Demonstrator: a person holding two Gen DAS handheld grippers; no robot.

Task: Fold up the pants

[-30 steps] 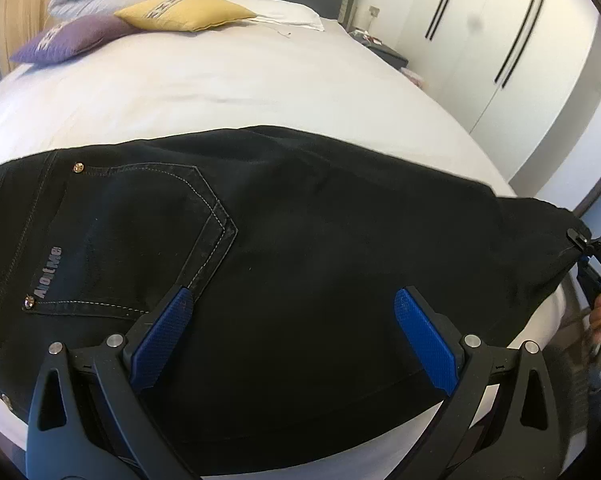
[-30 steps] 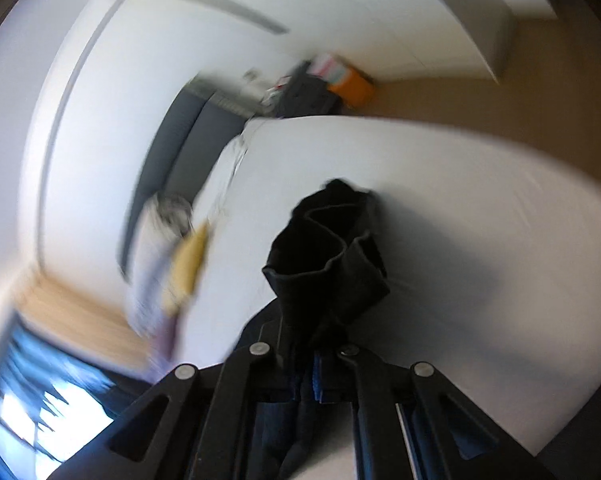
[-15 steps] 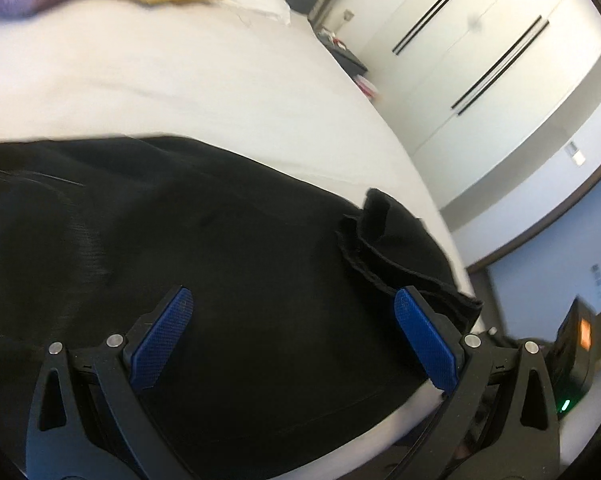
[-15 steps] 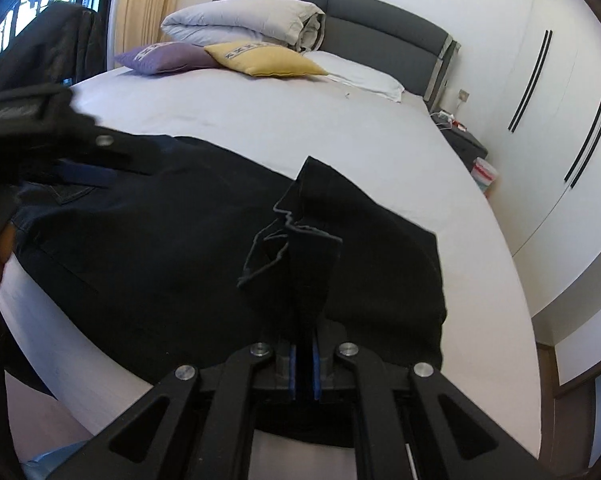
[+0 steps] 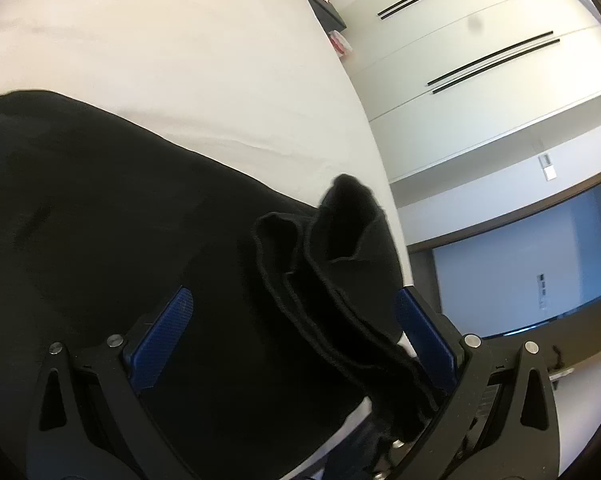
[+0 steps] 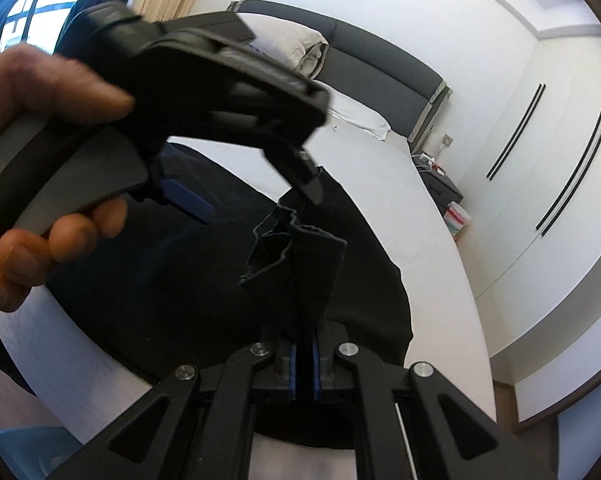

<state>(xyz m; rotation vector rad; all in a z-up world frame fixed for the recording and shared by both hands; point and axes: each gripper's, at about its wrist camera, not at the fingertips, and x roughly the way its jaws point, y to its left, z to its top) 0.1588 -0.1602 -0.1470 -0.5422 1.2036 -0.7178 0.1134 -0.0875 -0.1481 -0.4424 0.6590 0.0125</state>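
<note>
Bunching between hand-held gripper (image 6: 304, 372) pads — pants (image 6: 300, 264) cuffs

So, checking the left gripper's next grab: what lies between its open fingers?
In the left wrist view, the left gripper stands open over the black pants; the bunched hem, pinched by the right gripper, rises between its fingers.

I saw the black pants (image 5: 112, 216) lying flat across the white bed (image 5: 180, 60), their bunched leg hems (image 6: 296, 248) lifted above the spread fabric and folded back toward it.
</note>
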